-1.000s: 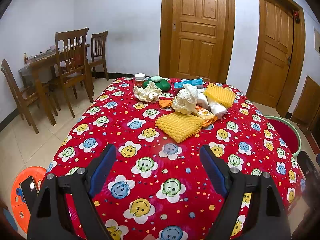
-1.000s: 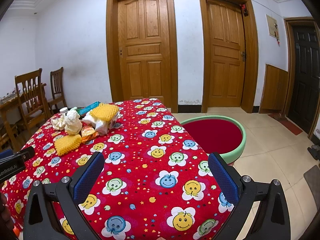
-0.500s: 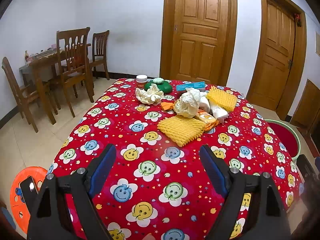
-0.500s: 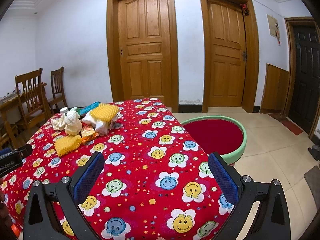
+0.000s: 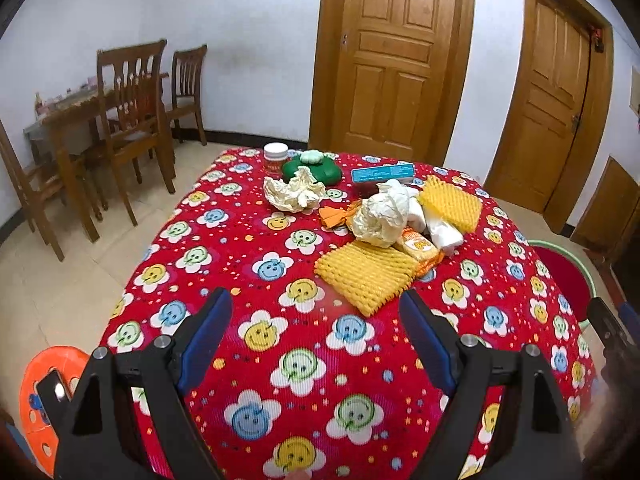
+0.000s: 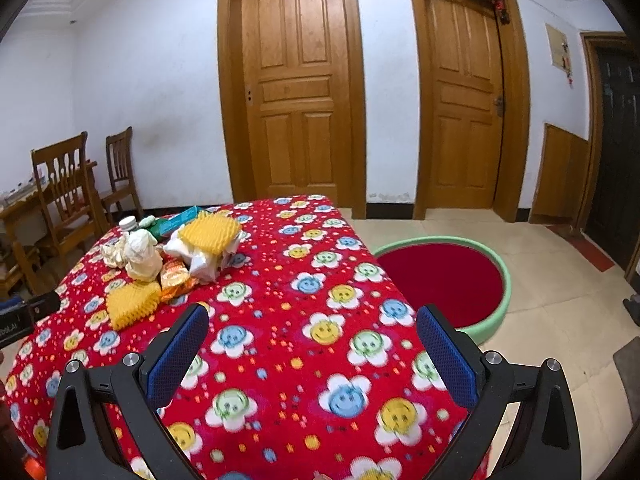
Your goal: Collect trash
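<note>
Trash lies in a pile on the red smiley-flower tablecloth (image 5: pixel 280 360): a yellow foam net (image 5: pixel 366 274), a second yellow foam net (image 5: pixel 450 202), crumpled paper wads (image 5: pixel 294 192) (image 5: pixel 380 216), an orange snack wrapper (image 5: pixel 418 246) and white wrapping (image 5: pixel 442 232). The pile also shows in the right wrist view (image 6: pixel 176 260). A green basin with a red inside (image 6: pixel 444 280) stands on the floor right of the table. My left gripper (image 5: pixel 316 316) is open and empty, just short of the near foam net. My right gripper (image 6: pixel 312 332) is open and empty over the table's near right part.
A white-lidded jar (image 5: pixel 276 156), a green lidded dish (image 5: pixel 312 168) and a blue box (image 5: pixel 382 172) stand behind the pile. Wooden chairs (image 5: pixel 128 120) and a table are at the left. An orange stool (image 5: pixel 40 400) is by the near left corner. Two wooden doors (image 6: pixel 298 92) are behind.
My left gripper has moved forward toward the trash pile, which now looks nearer. My right gripper has barely moved. Both stay open.
</note>
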